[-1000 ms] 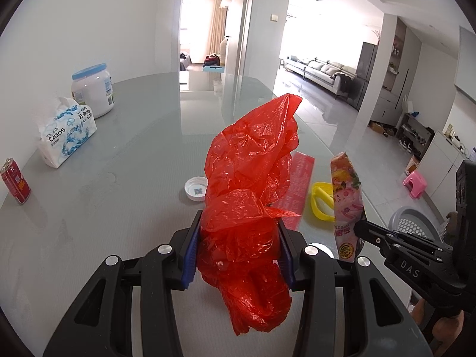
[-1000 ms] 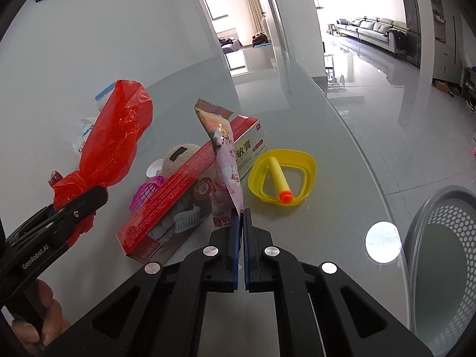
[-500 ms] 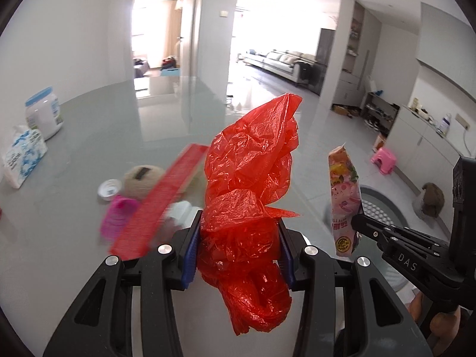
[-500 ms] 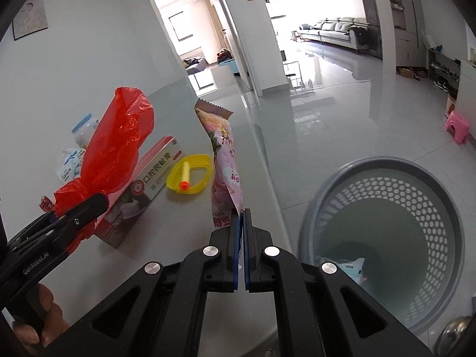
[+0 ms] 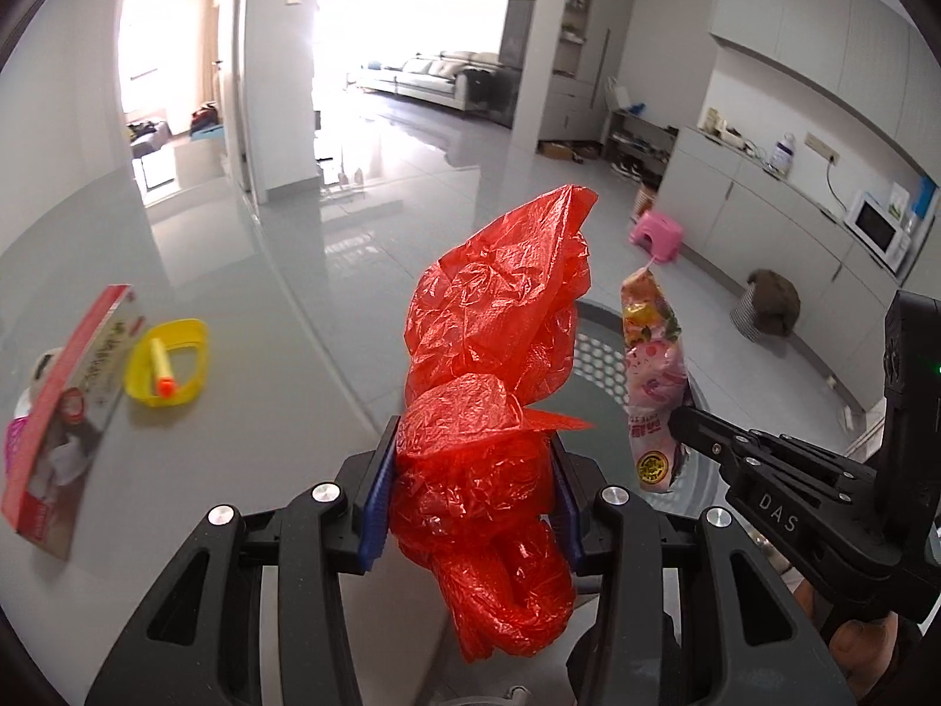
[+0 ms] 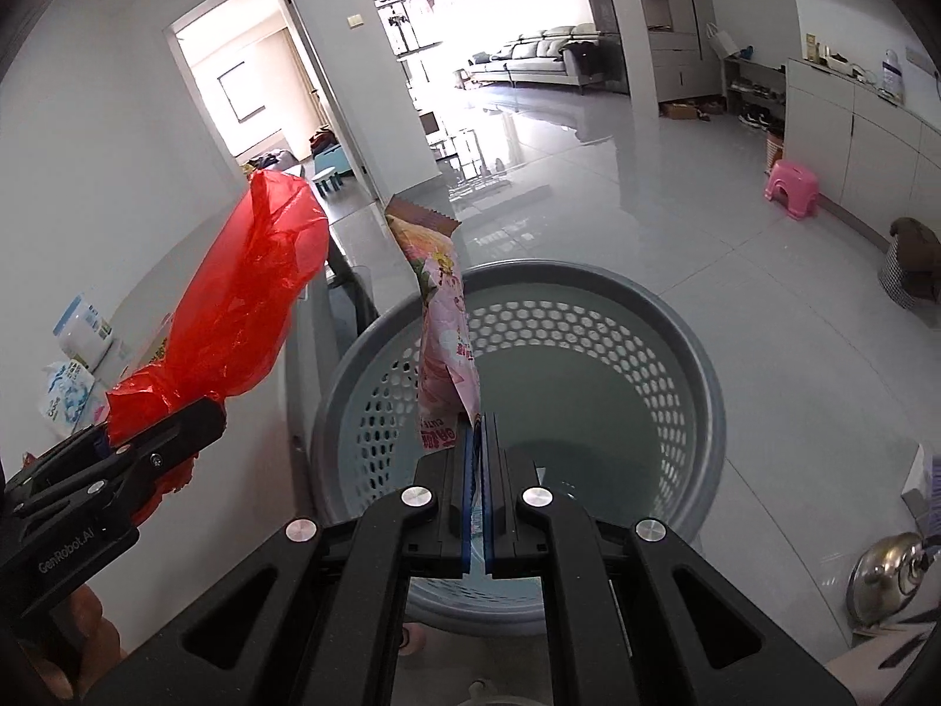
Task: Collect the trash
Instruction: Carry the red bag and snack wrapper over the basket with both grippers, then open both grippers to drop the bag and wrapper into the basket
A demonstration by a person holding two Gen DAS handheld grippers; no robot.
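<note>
The left gripper (image 5: 470, 491) pinches a crumpled red bag (image 5: 494, 353); the right gripper (image 6: 479, 459), pressed together, clamps a pink wrapper (image 6: 444, 323). Both have swung from the table (image 5: 176, 470) to above the grey basket (image 6: 676, 317), whose bottom is partly hidden.

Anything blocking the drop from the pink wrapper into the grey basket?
Nothing visible. The right tool holds the pink wrapper over the grey basket, whose mouth is open. The red bag sits off to the side.
</note>
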